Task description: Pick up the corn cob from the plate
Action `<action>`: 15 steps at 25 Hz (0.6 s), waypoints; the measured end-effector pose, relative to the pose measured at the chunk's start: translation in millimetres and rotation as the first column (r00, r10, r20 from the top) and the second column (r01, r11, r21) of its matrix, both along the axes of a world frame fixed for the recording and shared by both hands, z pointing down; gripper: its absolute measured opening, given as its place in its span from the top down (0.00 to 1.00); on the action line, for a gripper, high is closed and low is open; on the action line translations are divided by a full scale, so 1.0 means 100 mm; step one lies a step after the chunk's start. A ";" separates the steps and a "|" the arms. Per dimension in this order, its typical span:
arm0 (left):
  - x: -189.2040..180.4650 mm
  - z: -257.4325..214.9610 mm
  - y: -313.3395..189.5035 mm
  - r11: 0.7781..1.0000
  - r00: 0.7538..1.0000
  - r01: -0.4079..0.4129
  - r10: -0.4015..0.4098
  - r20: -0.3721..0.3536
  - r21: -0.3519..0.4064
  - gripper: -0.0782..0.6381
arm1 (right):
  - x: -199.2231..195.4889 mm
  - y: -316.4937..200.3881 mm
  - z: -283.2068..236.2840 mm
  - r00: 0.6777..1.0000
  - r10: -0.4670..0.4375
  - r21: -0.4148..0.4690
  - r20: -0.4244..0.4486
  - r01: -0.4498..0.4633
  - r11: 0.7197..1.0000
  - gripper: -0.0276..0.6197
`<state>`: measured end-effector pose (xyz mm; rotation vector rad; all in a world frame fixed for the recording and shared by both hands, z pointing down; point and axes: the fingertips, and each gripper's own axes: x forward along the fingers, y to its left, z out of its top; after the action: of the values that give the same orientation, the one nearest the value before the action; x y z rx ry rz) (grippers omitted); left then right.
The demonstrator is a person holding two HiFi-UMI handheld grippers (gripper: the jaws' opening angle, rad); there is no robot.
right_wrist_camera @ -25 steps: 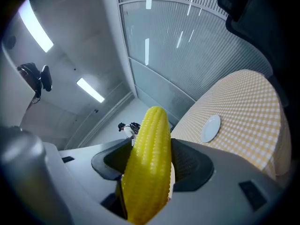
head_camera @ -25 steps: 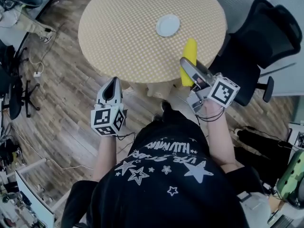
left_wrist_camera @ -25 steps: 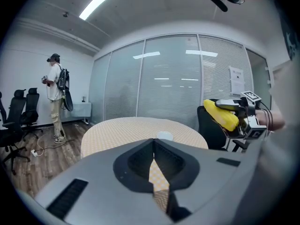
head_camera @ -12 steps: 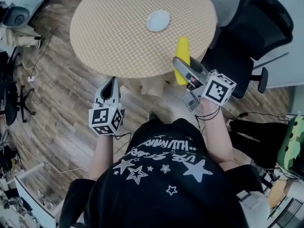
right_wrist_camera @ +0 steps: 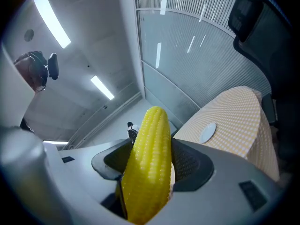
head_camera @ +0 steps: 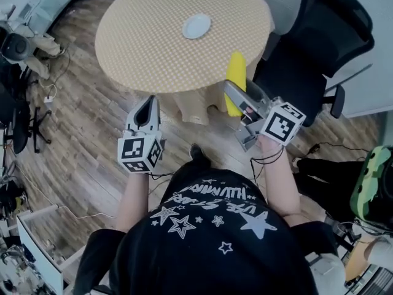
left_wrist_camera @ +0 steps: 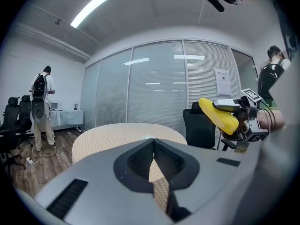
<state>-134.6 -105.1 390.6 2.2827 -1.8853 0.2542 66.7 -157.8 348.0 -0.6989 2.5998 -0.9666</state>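
The yellow corn cob (head_camera: 235, 74) is off the plate and in the air beyond the table's near right edge, with my right gripper (head_camera: 231, 93) shut on it. In the right gripper view the corn cob (right_wrist_camera: 147, 163) stands up between the two jaws, which press on its sides. The corn cob (left_wrist_camera: 218, 115) also shows at the right of the left gripper view. The white plate (head_camera: 196, 26) lies bare on the round checked table (head_camera: 147, 42). My left gripper (head_camera: 150, 103) hangs over the wood floor short of the table, shut with nothing in it (left_wrist_camera: 153, 165).
A black office chair (head_camera: 319, 42) stands right of the table, close to my right gripper. Cables and chair bases lie on the floor at the left (head_camera: 24, 103). A person with a backpack (left_wrist_camera: 41, 107) stands far off by a desk.
Both grippers have drawn back from the table together, the right one still carrying the corn cob. The table and plate now lie farther from the grippers.
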 end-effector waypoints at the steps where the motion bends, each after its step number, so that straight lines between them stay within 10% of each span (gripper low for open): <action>1: 0.07 -0.02 0.07 1.000 1.000 0.003 -0.003 0.005 0.005 0.88 | 0.08 0.07 0.00 1.000 0.000 0.005 -0.002 0.000 1.000 0.54; 15: 0.93 -0.33 1.21 0.994 0.999 0.045 -0.046 0.006 0.095 0.88 | 0.76 1.21 -0.05 0.997 -0.068 0.060 -0.033 0.069 0.996 0.54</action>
<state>-41.8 15.9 357.6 2.2979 -1.9921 0.1716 142.3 -36.5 343.4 -0.6175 2.6840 -0.8976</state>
